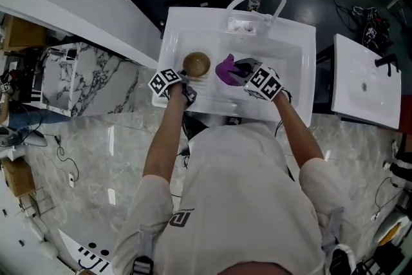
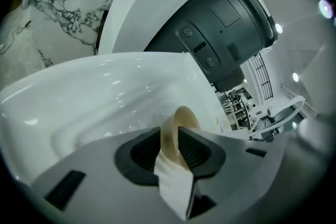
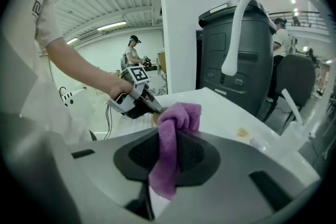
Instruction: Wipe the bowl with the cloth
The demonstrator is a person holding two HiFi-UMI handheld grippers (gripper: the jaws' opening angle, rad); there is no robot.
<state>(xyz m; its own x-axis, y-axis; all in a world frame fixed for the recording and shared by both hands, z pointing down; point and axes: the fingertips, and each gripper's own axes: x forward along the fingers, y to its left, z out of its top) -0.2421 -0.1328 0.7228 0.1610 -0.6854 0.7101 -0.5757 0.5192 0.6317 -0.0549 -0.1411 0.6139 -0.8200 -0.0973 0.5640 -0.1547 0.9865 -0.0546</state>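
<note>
A tan bowl point(image 1: 196, 64) sits in the left part of the white sink point(image 1: 290, 55). My left gripper point(image 1: 185, 80) reaches it from the near side. In the left gripper view the bowl's thin rim point(image 2: 181, 123) stands between the spread jaws of that gripper point(image 2: 170, 139), and the pads do not press on it. My right gripper point(image 1: 243, 72) is beside it on the right, shut on a purple cloth point(image 1: 226, 69). In the right gripper view the cloth point(image 3: 176, 128) hangs bunched from the jaws, and the left gripper point(image 3: 149, 105) shows just beyond it.
A white curved faucet point(image 1: 257, 0) rises at the sink's back edge. A dark grey bin point(image 2: 226, 29) stands behind the sink. A marble counter point(image 1: 90, 84) lies to the left and a second white basin point(image 1: 364, 84) to the right. A person point(image 3: 131, 52) stands far off.
</note>
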